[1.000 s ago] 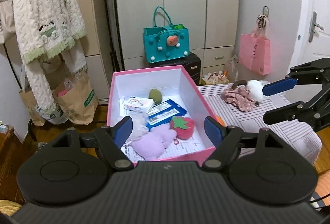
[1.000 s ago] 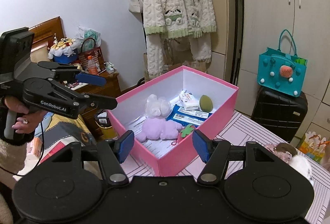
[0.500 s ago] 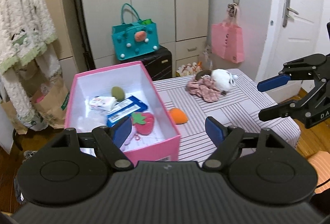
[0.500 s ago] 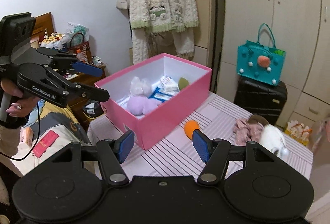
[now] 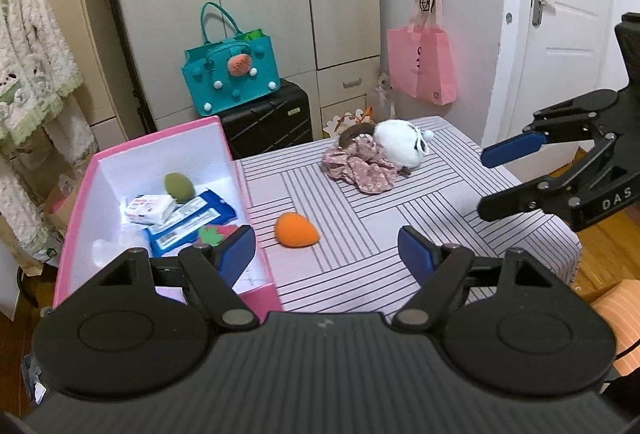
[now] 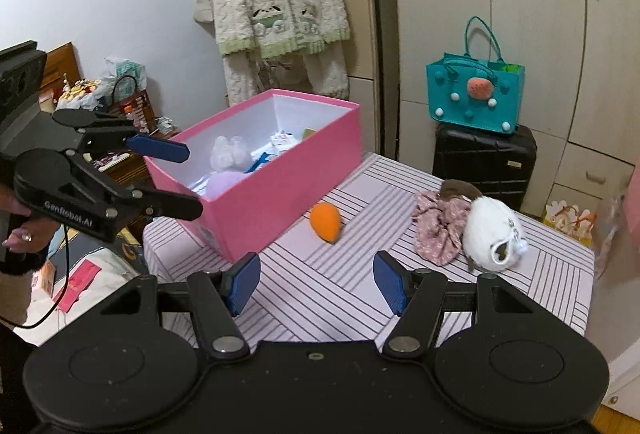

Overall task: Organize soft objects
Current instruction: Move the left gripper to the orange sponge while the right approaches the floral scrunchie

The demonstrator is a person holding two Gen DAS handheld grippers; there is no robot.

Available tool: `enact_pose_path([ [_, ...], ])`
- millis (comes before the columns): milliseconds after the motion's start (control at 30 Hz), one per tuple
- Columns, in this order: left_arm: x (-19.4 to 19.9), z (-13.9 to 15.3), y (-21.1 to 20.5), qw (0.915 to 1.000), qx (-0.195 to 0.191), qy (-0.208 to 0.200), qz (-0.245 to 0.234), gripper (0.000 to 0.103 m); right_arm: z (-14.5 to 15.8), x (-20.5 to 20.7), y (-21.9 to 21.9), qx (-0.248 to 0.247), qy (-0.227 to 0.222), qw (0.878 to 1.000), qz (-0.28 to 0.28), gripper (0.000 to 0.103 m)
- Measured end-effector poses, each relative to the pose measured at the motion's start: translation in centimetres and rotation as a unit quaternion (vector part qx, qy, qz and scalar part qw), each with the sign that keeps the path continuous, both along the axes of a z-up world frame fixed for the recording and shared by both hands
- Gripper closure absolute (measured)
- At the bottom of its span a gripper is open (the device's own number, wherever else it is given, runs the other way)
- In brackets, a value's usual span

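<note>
A pink box point(image 5: 232, 150) point(image 6: 288, 174) stands on the left of a striped table point(image 5: 360, 258) point(image 6: 312, 286). It holds a green sponge point(image 5: 179, 187), tissue packs point(image 5: 150, 208), a strawberry toy point(image 5: 214, 233) and pale plush toys point(image 6: 230, 154). An orange sponge point(image 5: 296, 229) point(image 6: 326, 222) lies on the table beside the box. A floral cloth point(image 5: 360, 166) point(image 6: 438, 230) and a white plush point(image 5: 400, 144) point(image 6: 490, 238) lie further right. My left gripper point(image 5: 327, 254) point(image 6: 176, 176) is open and empty above the near edge. My right gripper point(image 6: 316, 280) point(image 5: 504, 178) is open and empty.
A black suitcase point(image 5: 268, 122) with a teal bag point(image 5: 230, 74) on it stands behind the table. A pink bag point(image 5: 422, 66) hangs on the wall by a white door point(image 5: 568, 34). A fluffy robe point(image 6: 276, 2) hangs at the left.
Both views have swung right, from the pink box toward the open table. The orange sponge, cloth and white plush now sit nearer the middle. Both grippers stay open.
</note>
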State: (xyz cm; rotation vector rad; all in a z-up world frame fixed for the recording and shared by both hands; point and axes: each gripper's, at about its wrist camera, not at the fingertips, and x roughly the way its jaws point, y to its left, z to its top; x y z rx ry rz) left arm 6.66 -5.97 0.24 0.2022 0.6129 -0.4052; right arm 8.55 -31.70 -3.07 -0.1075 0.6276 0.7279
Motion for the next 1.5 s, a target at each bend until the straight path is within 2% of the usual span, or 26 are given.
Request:
enact_pose_path([
  [300, 1.9, -2.8, -3.4, 0.9997, -0.003, 0.013, 0.018, 0.025, -2.1, 2.2, -1.0, -0.005, -0.019, 1.000, -0.015, 0.034],
  [467, 3.2, -5.2, -5.1, 0.9987, -0.001, 0.015, 0.048, 0.027, -3.5, 3.8, -1.5, -0.001, -0.036, 0.999, -0.023, 0.034],
  [533, 3.8, -6.2, -5.7, 0.9979, -0.002, 0.015, 0.062, 0.027, -4.1, 4.4, -1.7, 0.003, -0.046, 0.998, -0.031, 0.027],
  [633, 4.8, -7.8, -6.7, 0.9961, 0.012, -0.004, 0.088, 0.028, -5.0, 5.3, -2.1, 0.012, -0.061, 0.997, -0.049, 0.025],
  [733, 5.3, -8.9, -7.8, 0.9920, 0.037, -0.044, 0.112, 0.028, -5.7, 6.5, -2.2, 0.013, -0.059, 0.996, -0.061, 0.025],
  [900, 6.4, -10.1, -8.8, 0.9901, 0.032, -0.048, 0.128, 0.029, -6.5, 8.7, -2.1, 0.017, -0.052, 0.997, -0.059, 0.025],
  [1033, 7.0, -11.2, -9.8, 0.9834, 0.062, -0.075, 0.153, 0.029, -7.0, 10.7, -1.7, 0.020, -0.045, 0.998, -0.048, 0.025],
  [1200, 8.6, -12.4, -10.1, 0.9784, 0.067, -0.071, 0.182, 0.029, -8.0, 13.2, -1.0, 0.024, -0.026, 0.998, -0.049, 0.025],
  [1367, 9.2, -13.0, -10.8, 0.9650, 0.112, -0.114, 0.208, 0.029, -8.8, 15.0, -0.2, 0.014, -0.033, 0.998, -0.052, 0.025],
  [1433, 9.5, -13.0, -10.8, 0.9602, 0.128, -0.118, 0.218, 0.029, -8.9, 15.5, 0.0, 0.006, -0.035, 0.998, -0.052, 0.025],
  [1500, 9.8, -13.0, -10.8, 0.9607, 0.135, -0.111, 0.216, 0.030, -9.0, 15.9, 0.3, -0.006, -0.038, 0.998, -0.048, 0.025],
])
